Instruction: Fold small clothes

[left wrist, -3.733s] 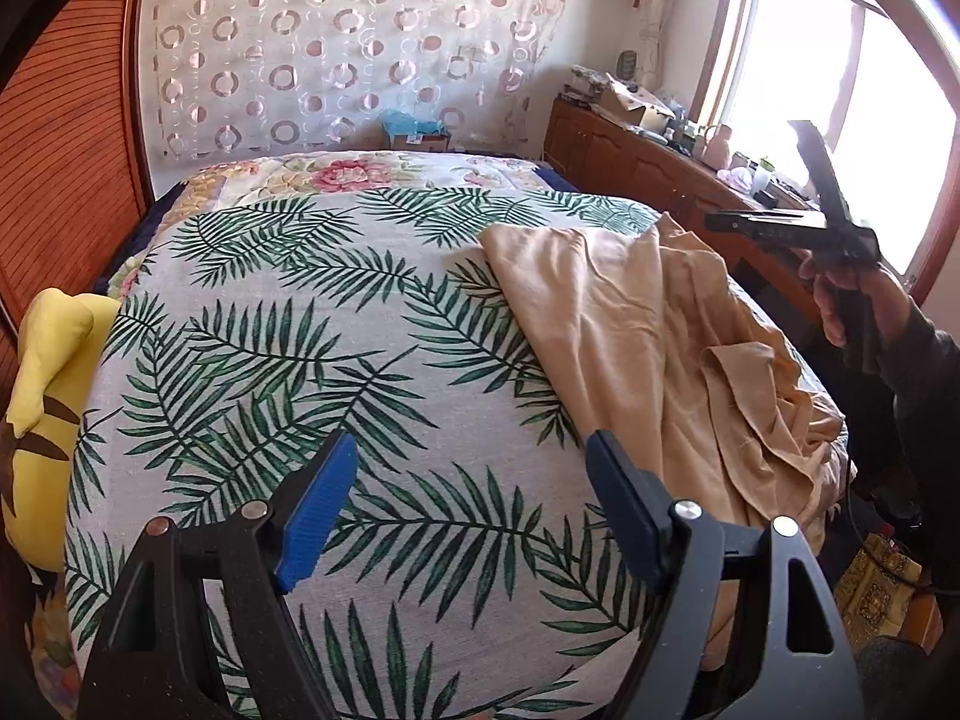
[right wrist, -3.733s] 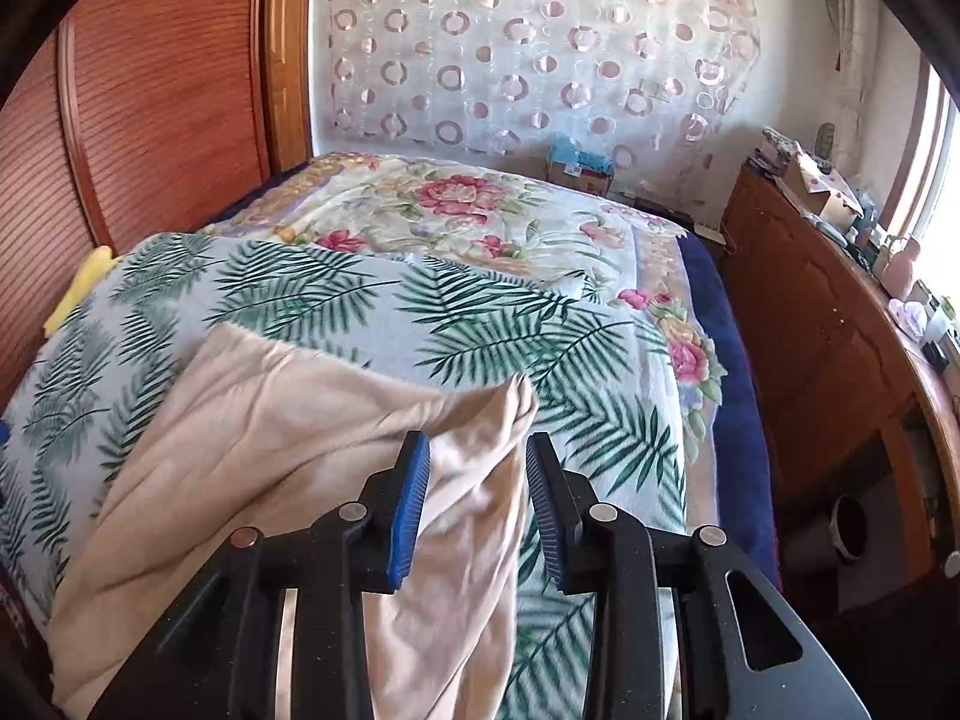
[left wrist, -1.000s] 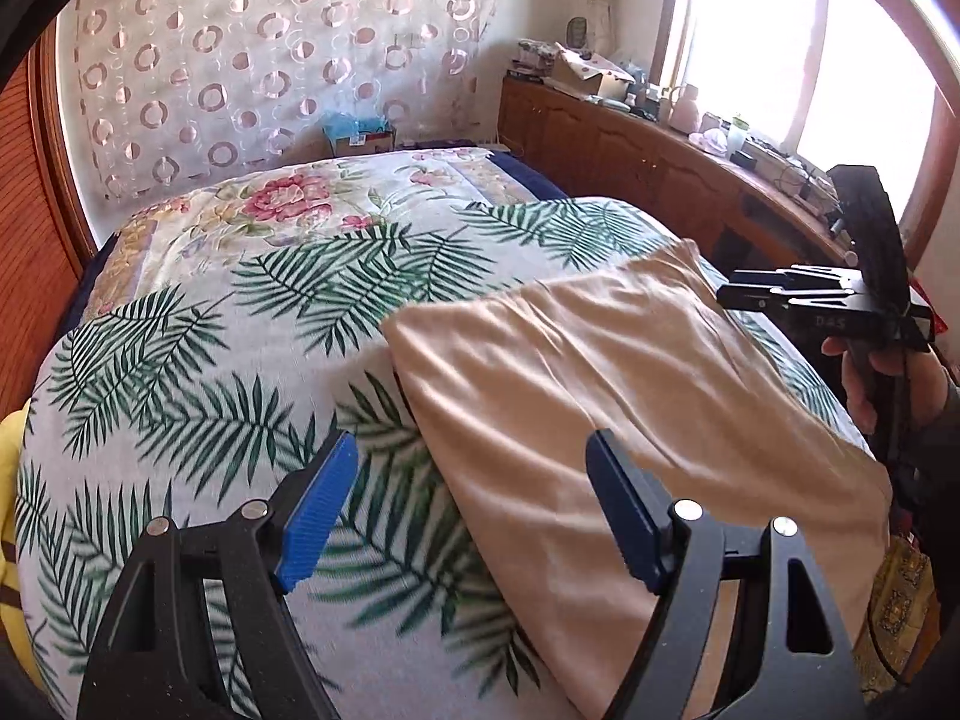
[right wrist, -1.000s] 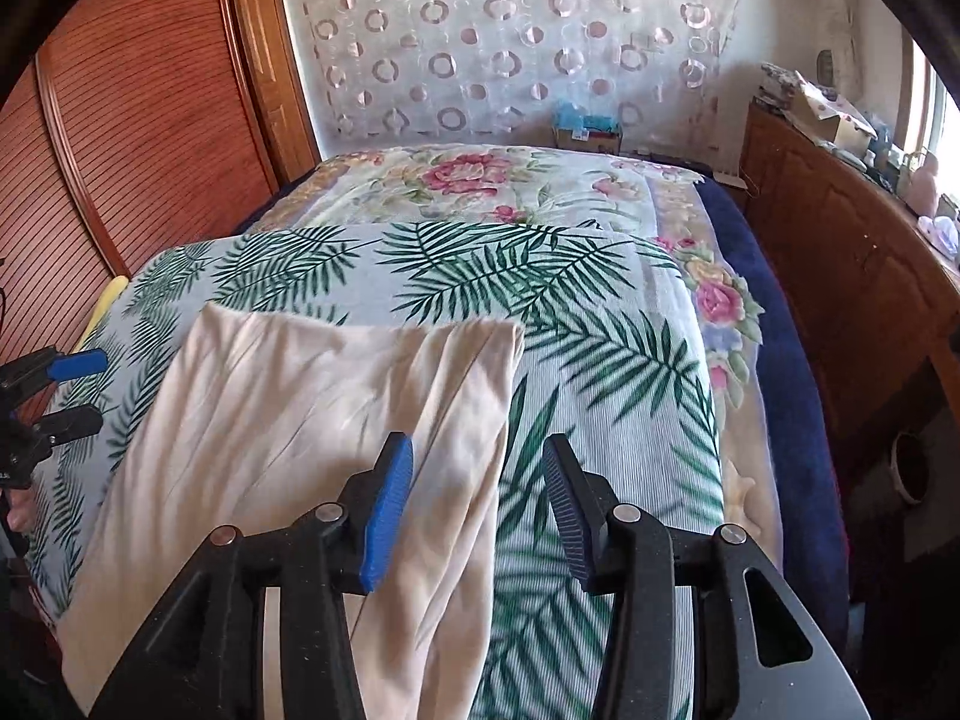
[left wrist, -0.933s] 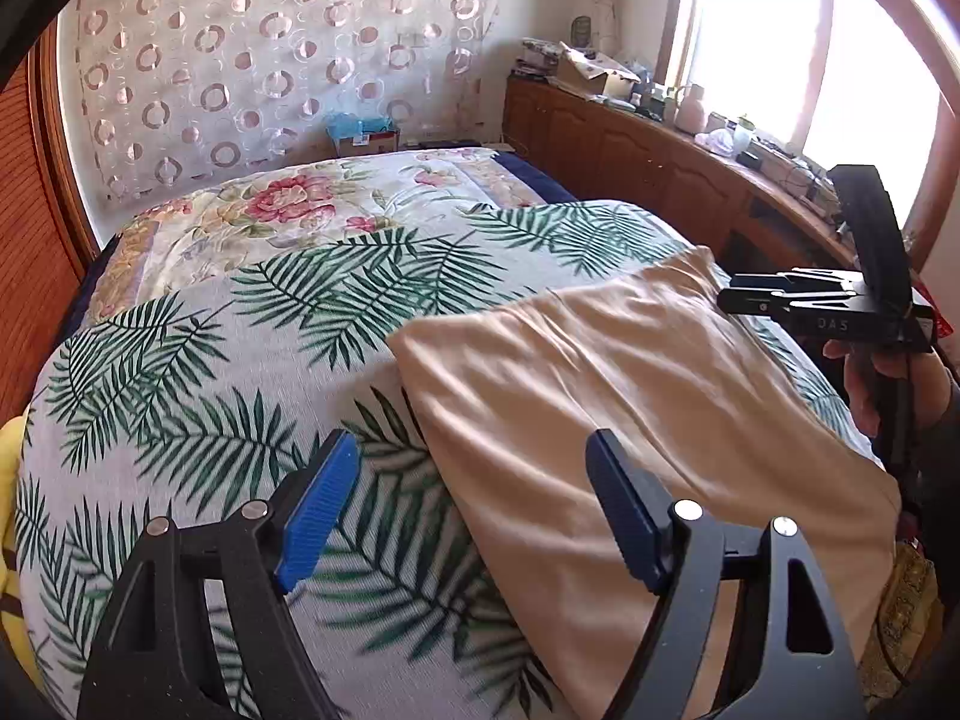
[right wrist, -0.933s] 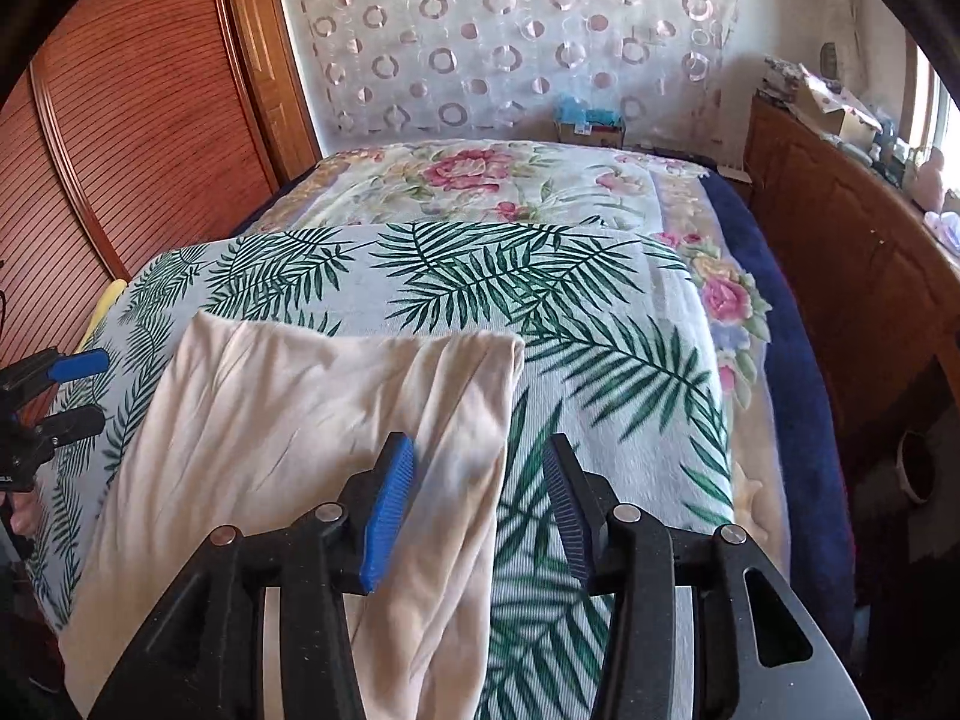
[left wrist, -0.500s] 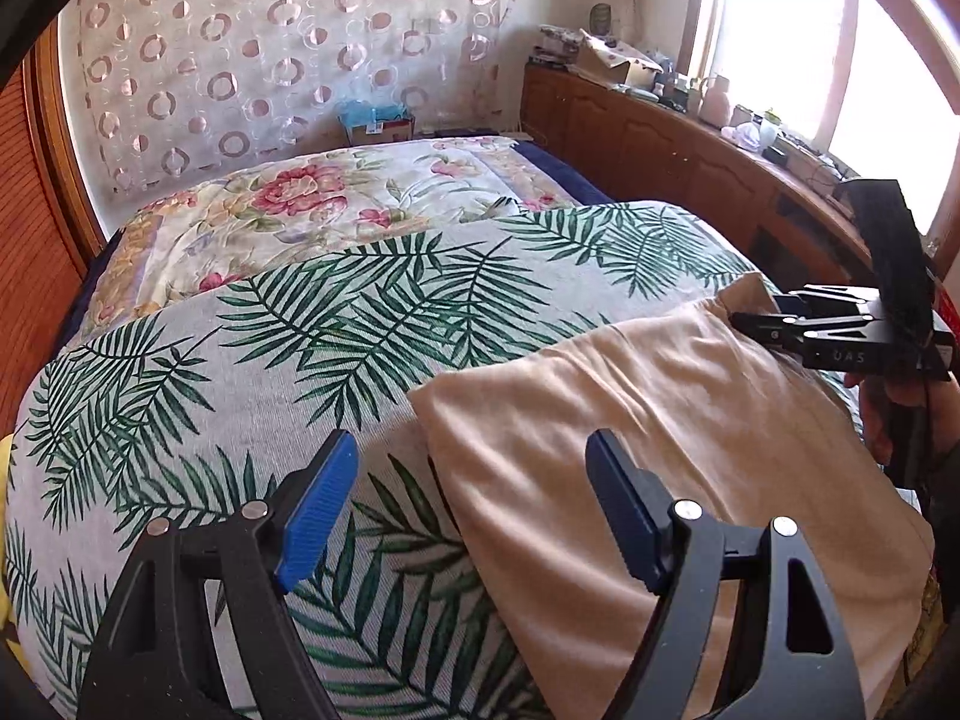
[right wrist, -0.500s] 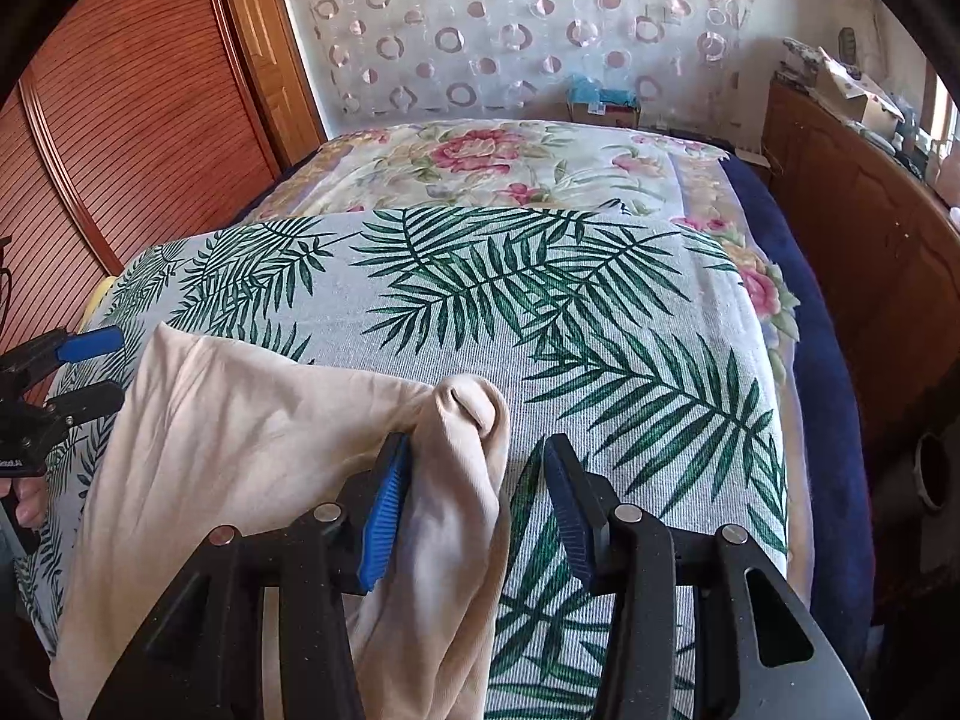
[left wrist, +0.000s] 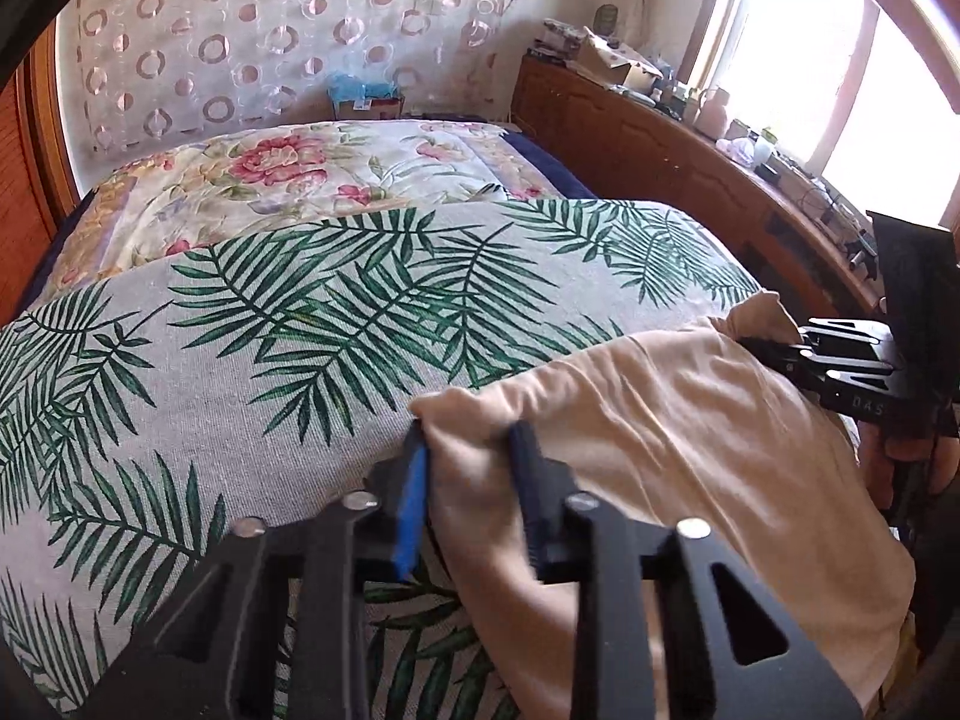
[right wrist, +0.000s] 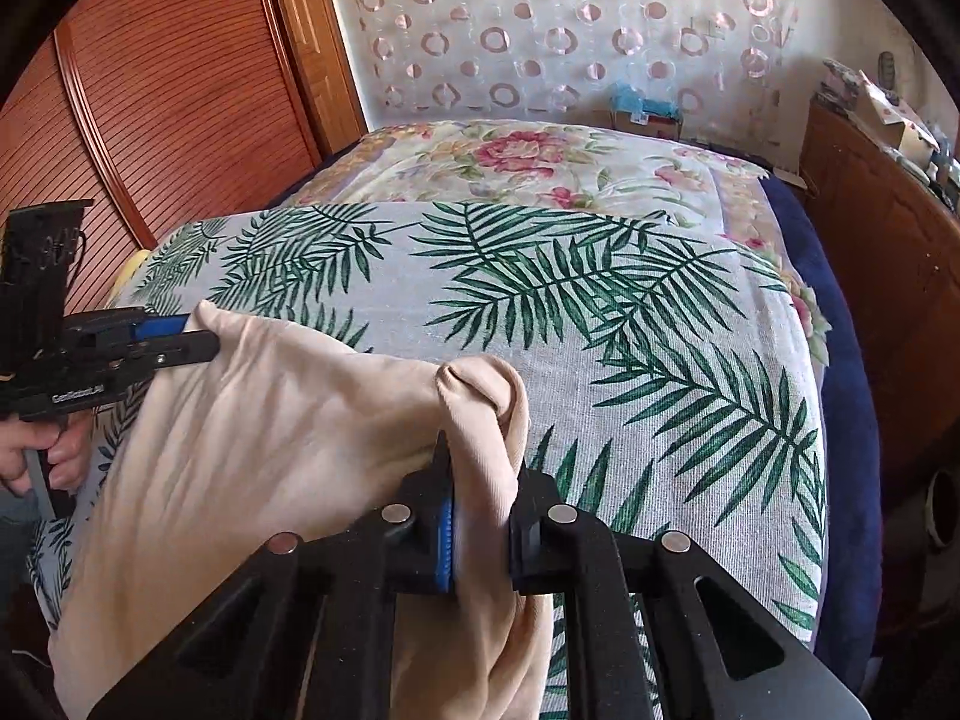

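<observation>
My left gripper [left wrist: 465, 450] has just closed on one far corner of the beige garment [left wrist: 690, 450] — my right gripper [right wrist: 480, 480] has just closed on the other. The garment lies at the near edge of the bed [left wrist: 300, 330], on its palm-leaf cover.

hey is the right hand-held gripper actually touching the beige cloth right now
Touching. In the right wrist view the right hand-held gripper has just closed, its pads pinching a bunched corner of the beige cloth.
</observation>
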`<action>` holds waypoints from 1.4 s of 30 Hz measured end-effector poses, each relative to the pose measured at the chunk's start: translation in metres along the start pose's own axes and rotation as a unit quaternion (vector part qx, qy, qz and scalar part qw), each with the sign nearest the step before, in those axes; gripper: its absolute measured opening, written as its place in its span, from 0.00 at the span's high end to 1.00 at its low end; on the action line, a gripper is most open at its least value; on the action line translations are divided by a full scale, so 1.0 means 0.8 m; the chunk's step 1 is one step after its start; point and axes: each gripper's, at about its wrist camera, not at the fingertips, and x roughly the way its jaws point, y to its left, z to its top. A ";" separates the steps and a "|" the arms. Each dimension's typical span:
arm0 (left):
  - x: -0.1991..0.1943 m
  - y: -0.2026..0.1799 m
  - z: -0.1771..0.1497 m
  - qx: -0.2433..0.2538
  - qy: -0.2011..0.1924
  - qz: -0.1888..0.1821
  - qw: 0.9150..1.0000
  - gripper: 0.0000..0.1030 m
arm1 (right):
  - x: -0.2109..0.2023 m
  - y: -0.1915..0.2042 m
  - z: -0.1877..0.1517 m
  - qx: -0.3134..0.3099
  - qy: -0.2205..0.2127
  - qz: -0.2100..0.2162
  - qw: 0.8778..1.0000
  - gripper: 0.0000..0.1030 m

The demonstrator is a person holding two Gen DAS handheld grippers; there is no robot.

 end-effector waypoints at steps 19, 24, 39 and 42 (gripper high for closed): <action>-0.351 -0.101 -0.009 0.050 -0.228 -0.058 0.971 0.93 | -0.326 0.110 -0.010 -0.062 -0.244 -0.004 0.968 0.92; -0.440 -0.115 -0.015 0.072 -0.280 -0.049 0.956 0.93 | -0.411 0.157 -0.016 -0.097 -0.296 -0.003 0.950 0.92; -0.568 -0.078 -0.028 0.075 -0.372 -0.007 0.925 0.93 | -0.488 0.216 -0.030 -0.163 -0.364 0.016 0.917 0.92; -0.563 -0.062 -0.024 0.069 -0.369 0.012 0.927 0.93 | -0.469 0.197 -0.036 -0.172 -0.357 0.015 0.918 0.92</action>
